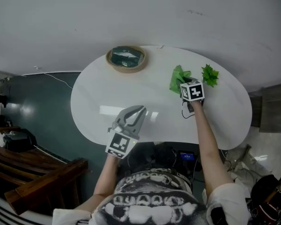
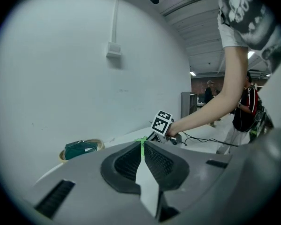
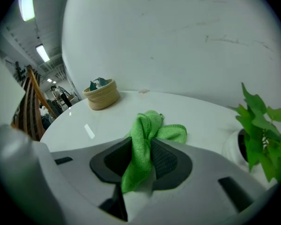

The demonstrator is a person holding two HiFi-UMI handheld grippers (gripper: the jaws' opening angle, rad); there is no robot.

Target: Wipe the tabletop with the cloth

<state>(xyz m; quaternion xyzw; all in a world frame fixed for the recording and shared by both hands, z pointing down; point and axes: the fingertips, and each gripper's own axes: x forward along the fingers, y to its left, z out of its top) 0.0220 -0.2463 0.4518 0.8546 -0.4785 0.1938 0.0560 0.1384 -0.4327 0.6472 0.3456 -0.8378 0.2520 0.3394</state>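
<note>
Your right gripper is clamped on the green cloth at the table's 1 o'clock, beside the plant; left gripper closed, empty, at 7 o'clock; wiping looks barely begun; most tabletop left.

A round woven basket stands at the far left edge of the counter, with a dark green bundle inside it; well to its right, also far, a small leafy plant sits in a white pot. Dark wooden furniture fills the near left, over a dark floor; a white wall rises beyond.
</note>
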